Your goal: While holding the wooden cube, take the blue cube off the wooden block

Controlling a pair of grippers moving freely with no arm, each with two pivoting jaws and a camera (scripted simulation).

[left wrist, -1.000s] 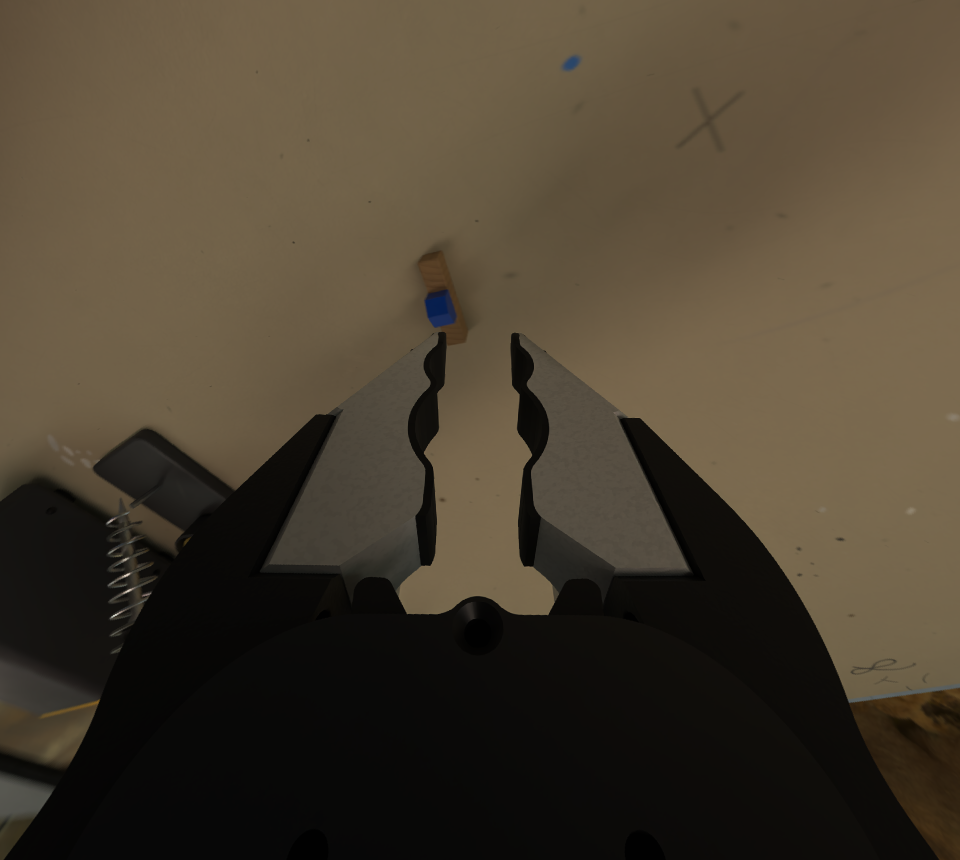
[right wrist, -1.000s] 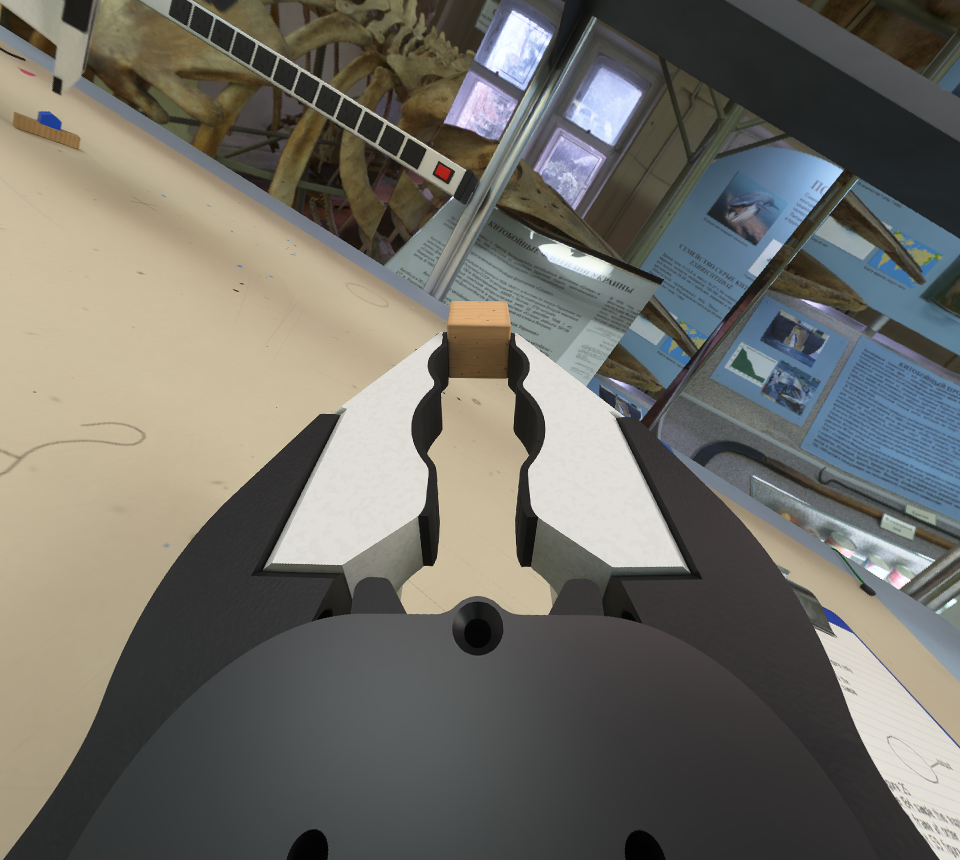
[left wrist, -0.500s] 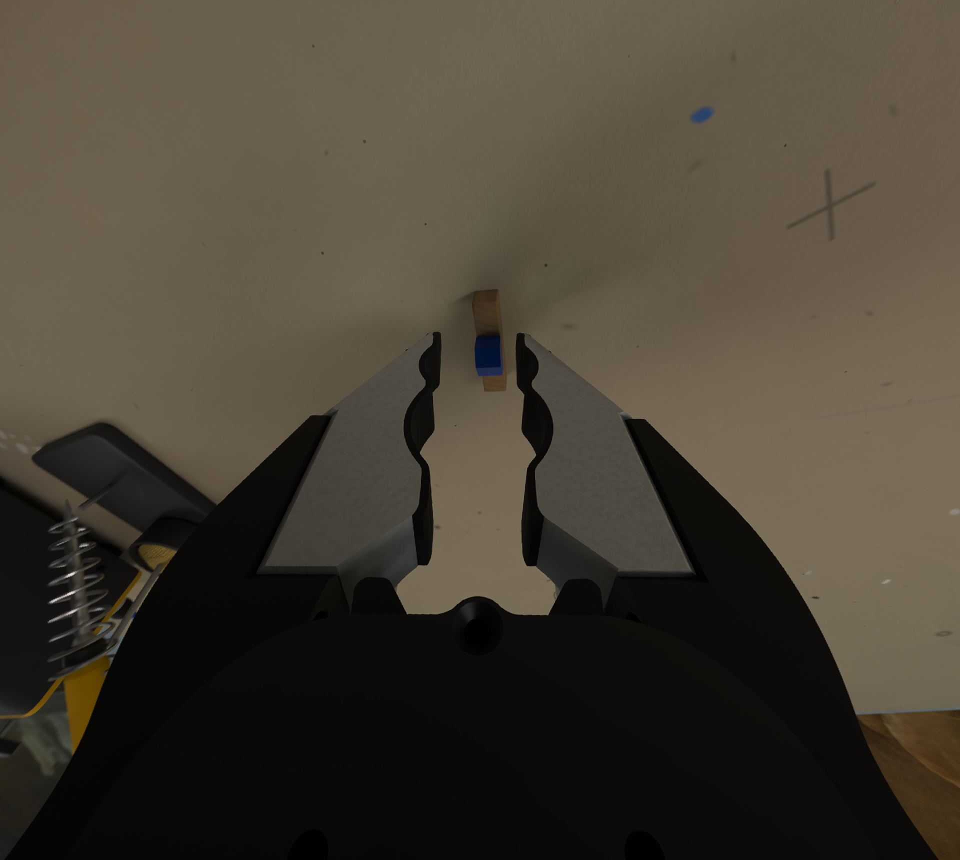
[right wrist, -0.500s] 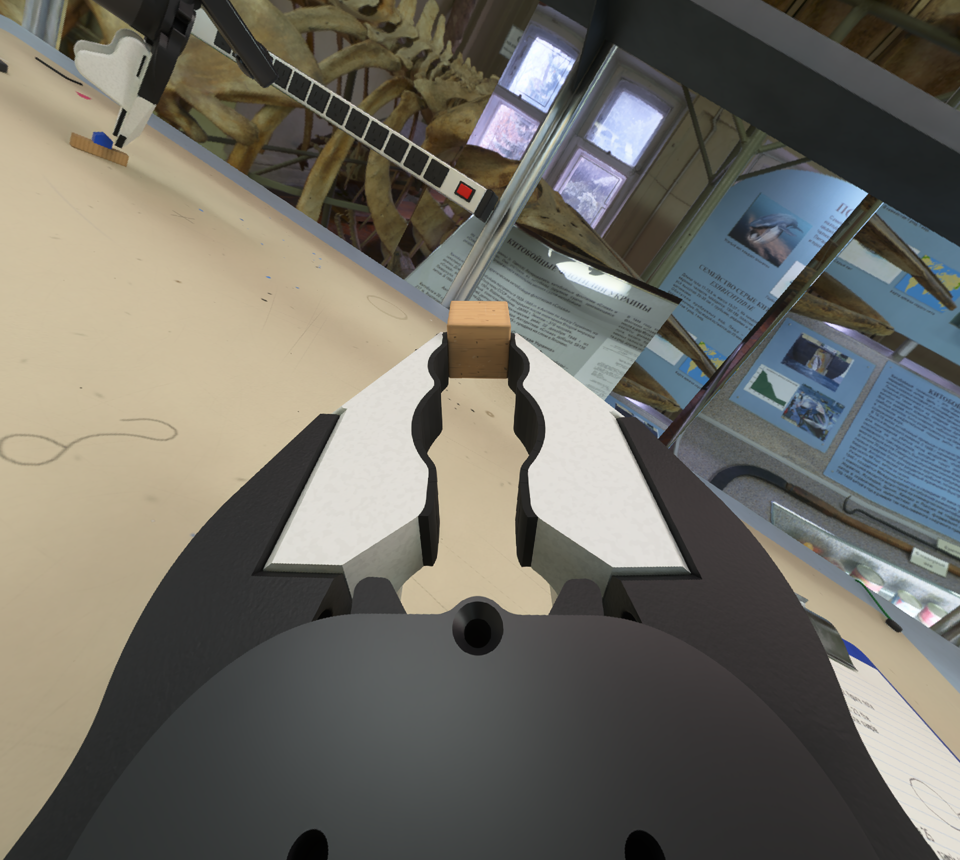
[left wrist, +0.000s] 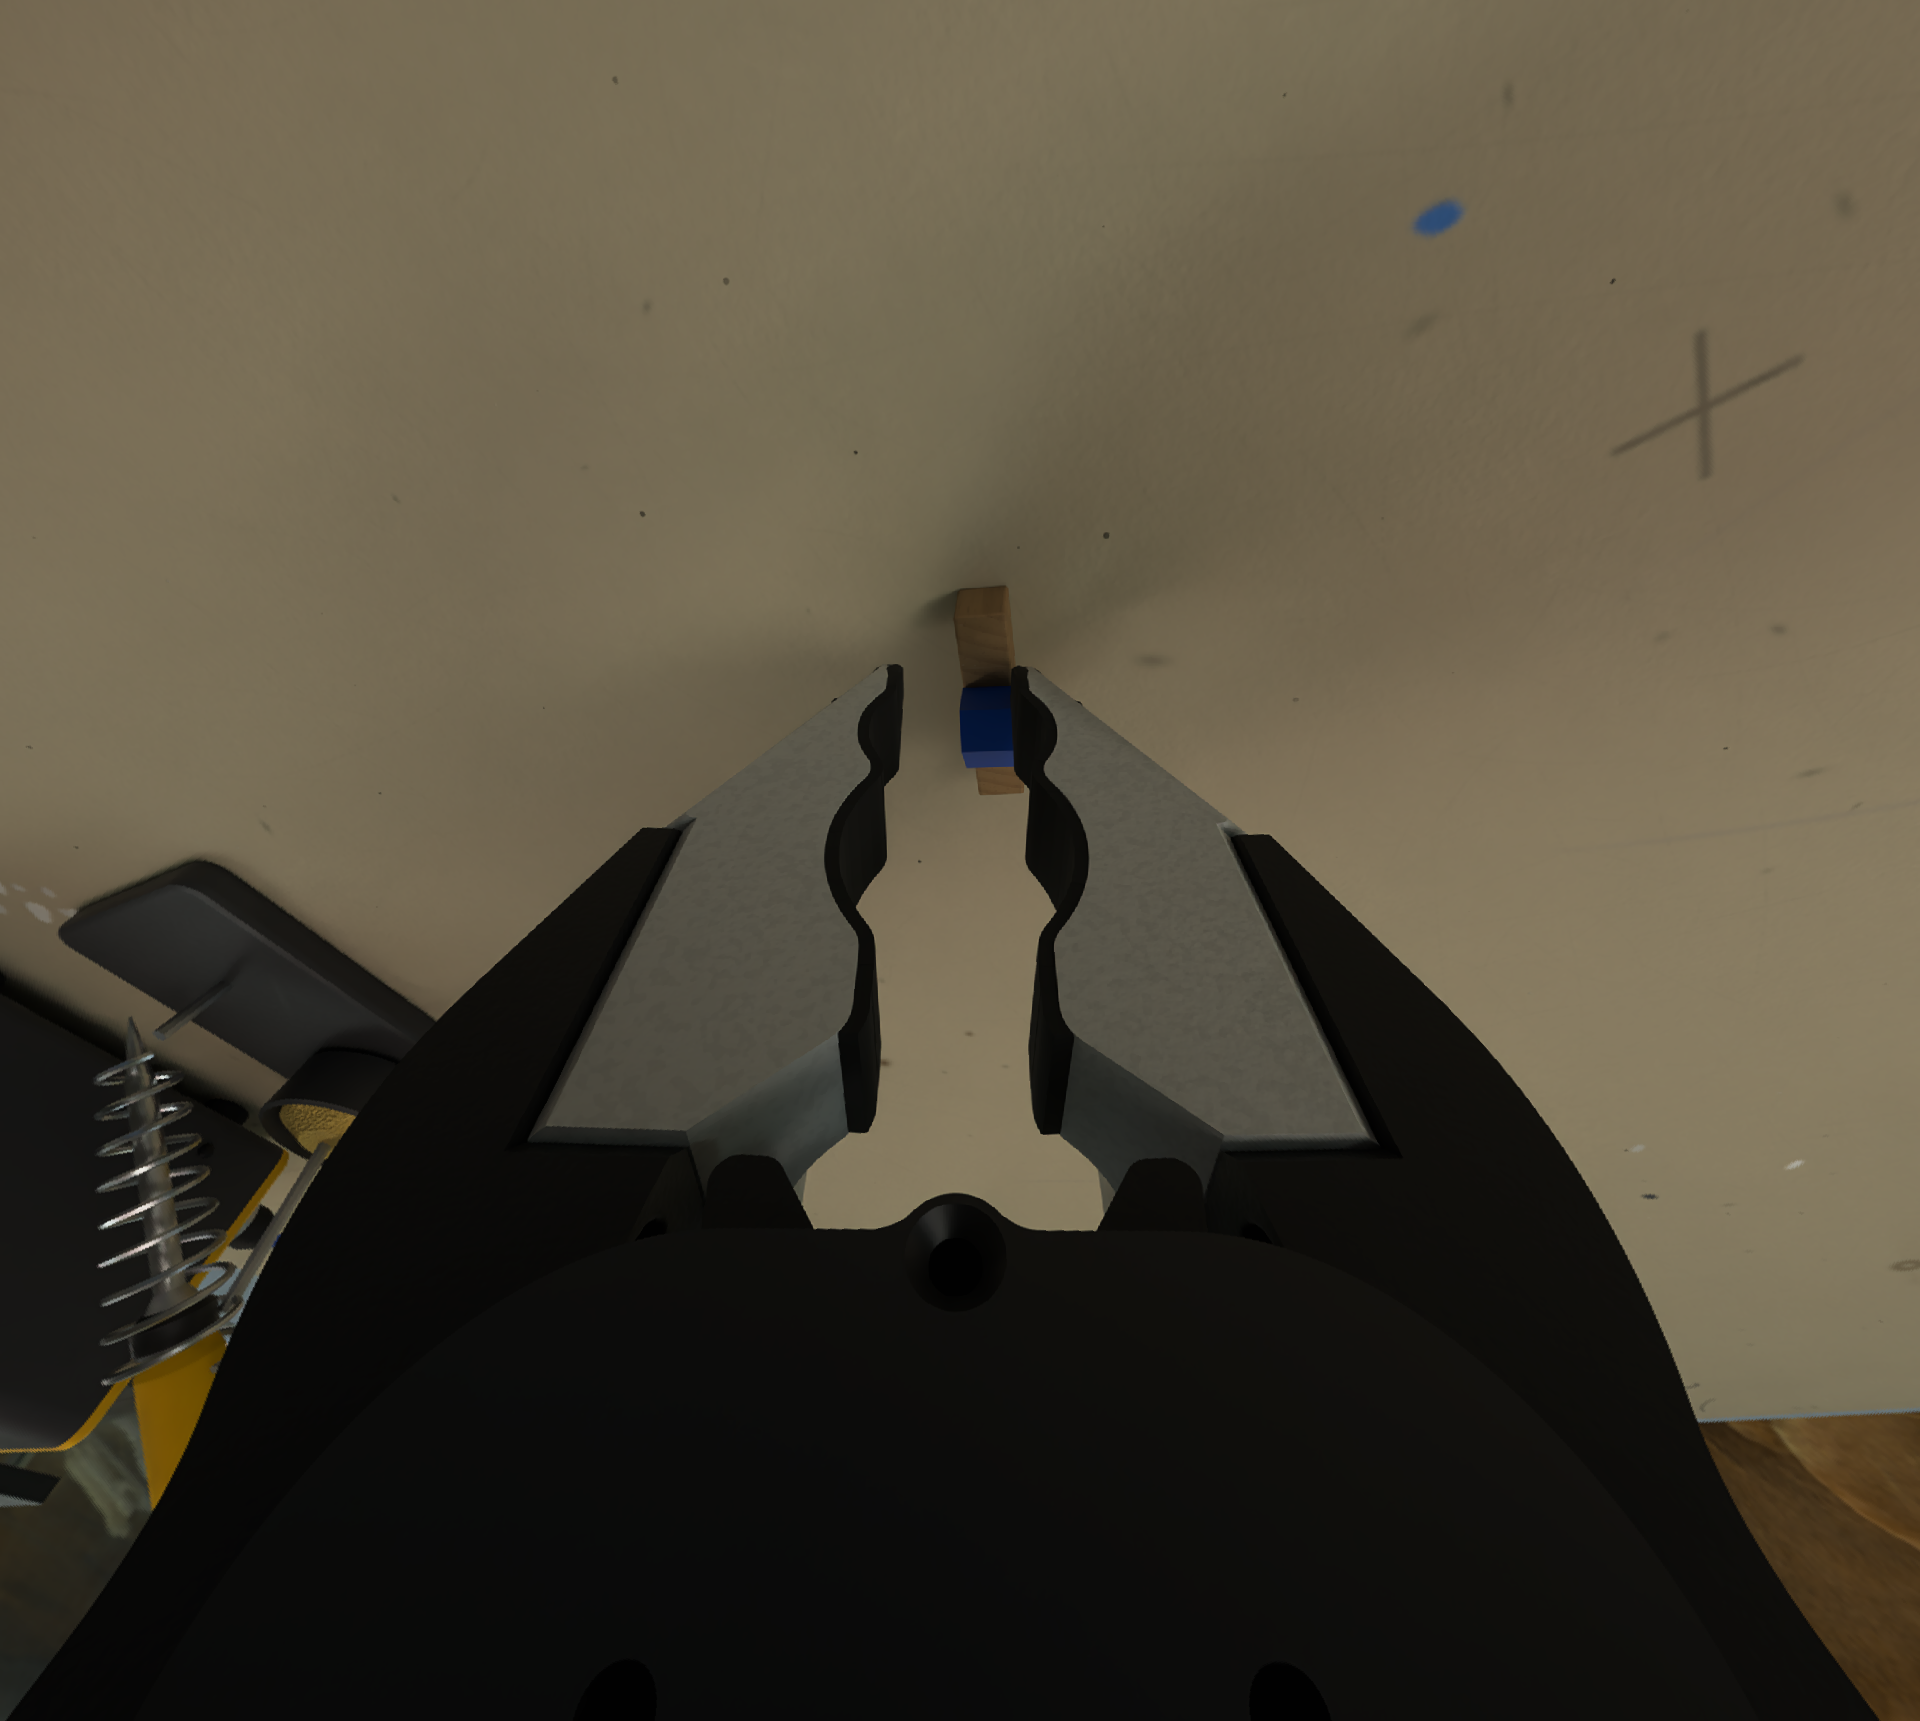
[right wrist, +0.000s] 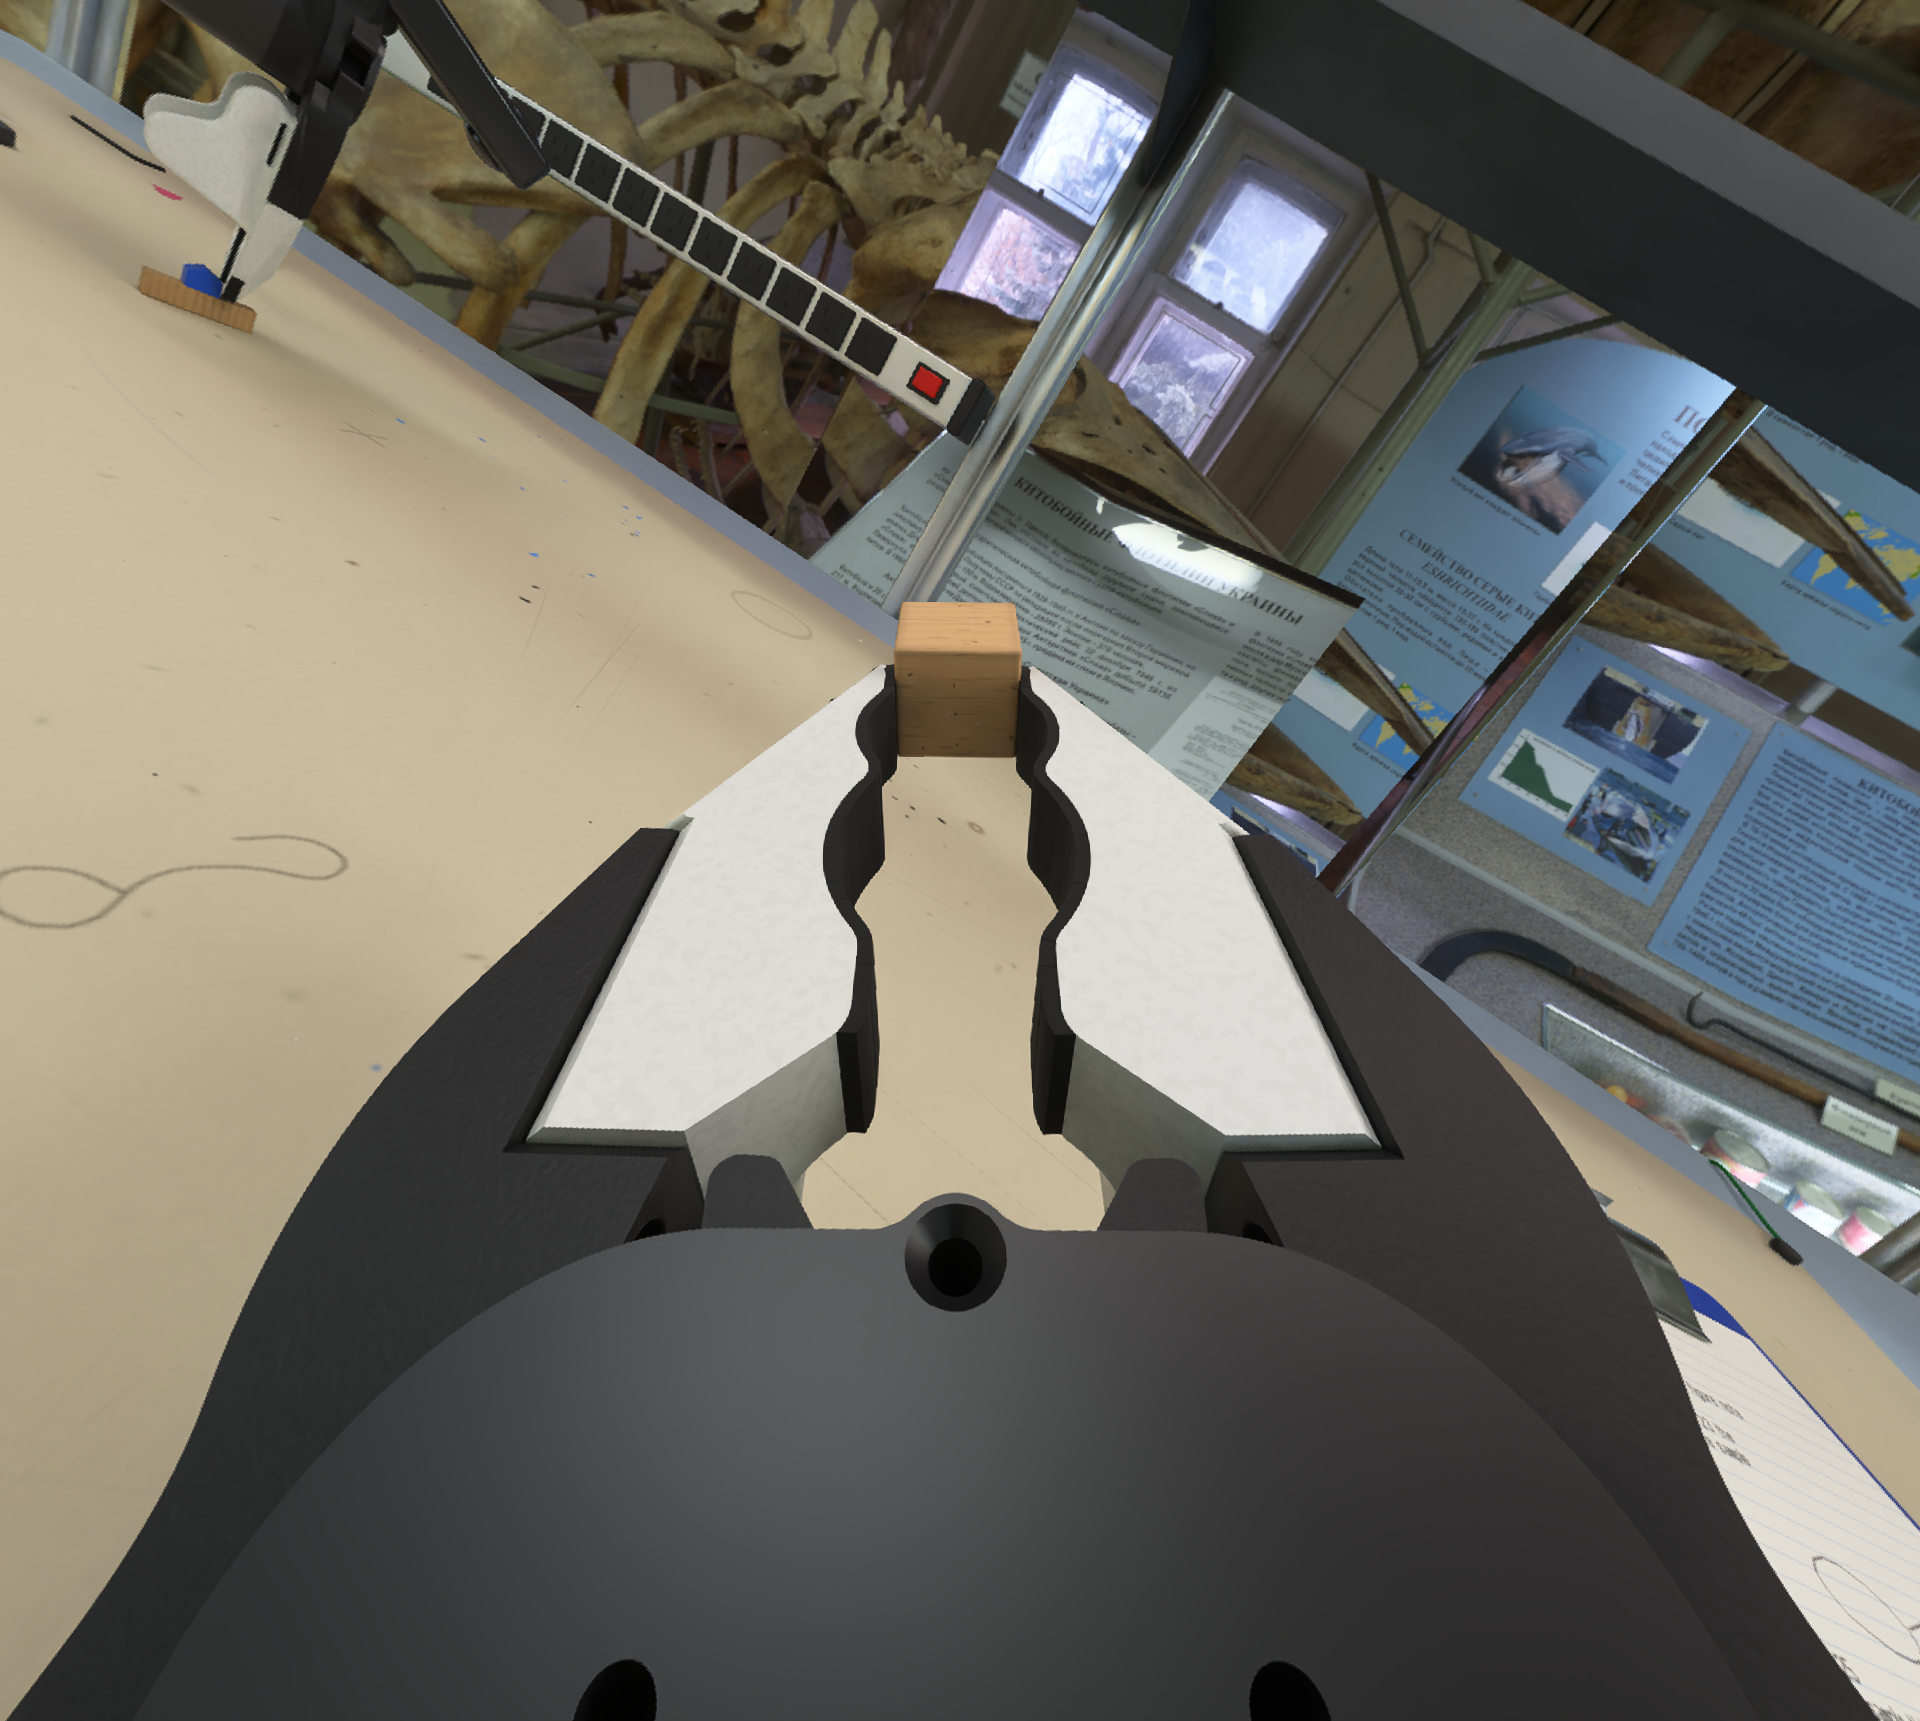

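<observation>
The left gripper points down at the table with its jaws spread apart, straddling the one blue cube. The cube sits on the single flat wooden block, close against the right fingertip and clear of the left one; whether that fingertip actually touches it is hard to tell. The block's near end is partly hidden behind the cube. In the right wrist view the same gripper shows far off to the left, its tips down at the blue cube and block.

The right gripper is clenched on the one wooden cube, pinched between its two fingertips above the table.

Farther out lie one blue spot, one pencilled cross, a soldering-iron stand with a coil spring cut off at the left edge, a power strip and a lined notepad cut off at the right.
</observation>
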